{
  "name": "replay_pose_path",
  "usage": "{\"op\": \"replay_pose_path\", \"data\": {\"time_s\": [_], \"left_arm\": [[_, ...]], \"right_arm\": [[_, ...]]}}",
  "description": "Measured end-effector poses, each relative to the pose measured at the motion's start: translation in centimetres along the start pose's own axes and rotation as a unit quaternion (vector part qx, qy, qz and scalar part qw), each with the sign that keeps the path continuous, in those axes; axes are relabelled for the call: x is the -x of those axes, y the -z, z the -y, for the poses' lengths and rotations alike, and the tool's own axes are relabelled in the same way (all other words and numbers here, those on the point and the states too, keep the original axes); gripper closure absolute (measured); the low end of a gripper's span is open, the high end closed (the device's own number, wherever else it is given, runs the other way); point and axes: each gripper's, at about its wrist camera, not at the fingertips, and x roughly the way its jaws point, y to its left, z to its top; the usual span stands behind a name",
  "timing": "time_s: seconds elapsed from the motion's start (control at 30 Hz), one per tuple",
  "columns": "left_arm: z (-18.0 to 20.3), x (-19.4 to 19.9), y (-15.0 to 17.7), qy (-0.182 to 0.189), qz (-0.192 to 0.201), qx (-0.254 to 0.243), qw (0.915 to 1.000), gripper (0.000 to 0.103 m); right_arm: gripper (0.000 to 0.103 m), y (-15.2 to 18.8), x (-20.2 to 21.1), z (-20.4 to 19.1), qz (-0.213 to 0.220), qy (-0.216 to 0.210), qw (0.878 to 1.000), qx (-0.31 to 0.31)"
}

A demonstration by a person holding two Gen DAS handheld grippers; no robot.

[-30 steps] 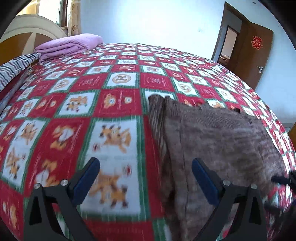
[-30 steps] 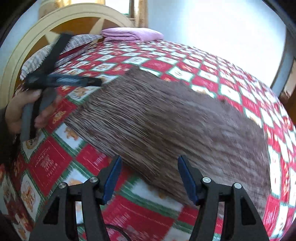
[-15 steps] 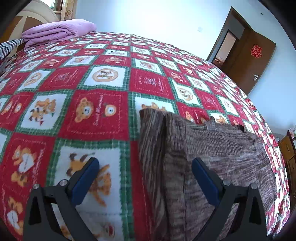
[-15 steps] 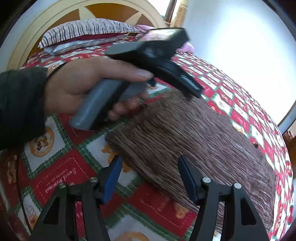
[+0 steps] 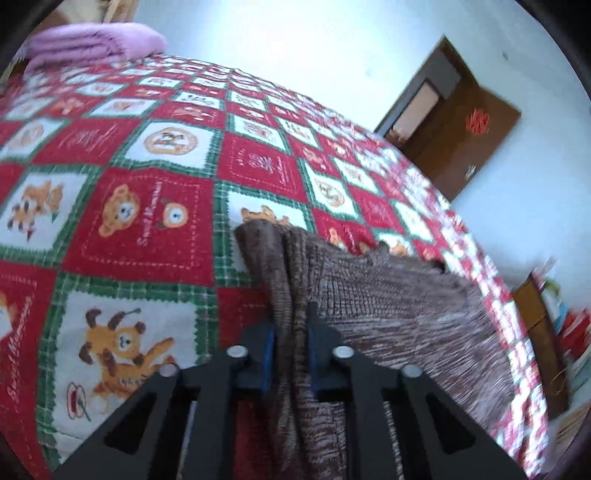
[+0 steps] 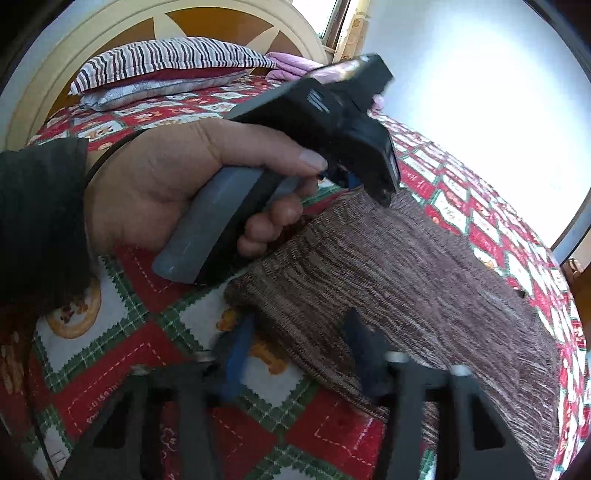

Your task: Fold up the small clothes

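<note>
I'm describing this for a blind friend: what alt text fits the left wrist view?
The left gripper is pinched shut on the bunched edge of a brown knitted garment lying on a red, white and green teddy-bear quilt. A folded purple blanket lies at the far end, with a brown door beyond.

A home bedroom — a wide bed under a red, green and white quilt (image 5: 155,206) printed with cartoon bears fills most of the frame. At upper left sit a curved wooden headboard (image 6: 110,33) and a striped pillow (image 6: 166,61) — a brown door (image 5: 476,136) stands open at upper right.
</note>
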Motion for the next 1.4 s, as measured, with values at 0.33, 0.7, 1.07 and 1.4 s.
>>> {"op": "replay_pose_path", "data": {"time_s": [0.33,0.7,1.07,1.4], "left_arm": [[-0.7,0.7,0.3,0.024,0.019,0.029,0.9991,0.094],[-1.3,0.6,0.3,0.047,0.016,0.047,0.9977,0.094],[-1.2,0.7,0.1,0.052,-0.012,0.079,0.9954,0.095],[2.9,3.0,-1.6,0.088,0.010,0.078,0.9931,0.095]], "right_arm": [[0.098,0.4,0.7,-0.4,0.009,-0.030,1.000,-0.005],[0.098,0.9,1.6,1.4,0.028,-0.055,0.997,-0.052],[0.098,1.6,2.7,3.8,0.052,-0.098,0.987,-0.113],[0.098,2.3,5.6,7.5,0.085,-0.097,0.980,-0.152]]}}
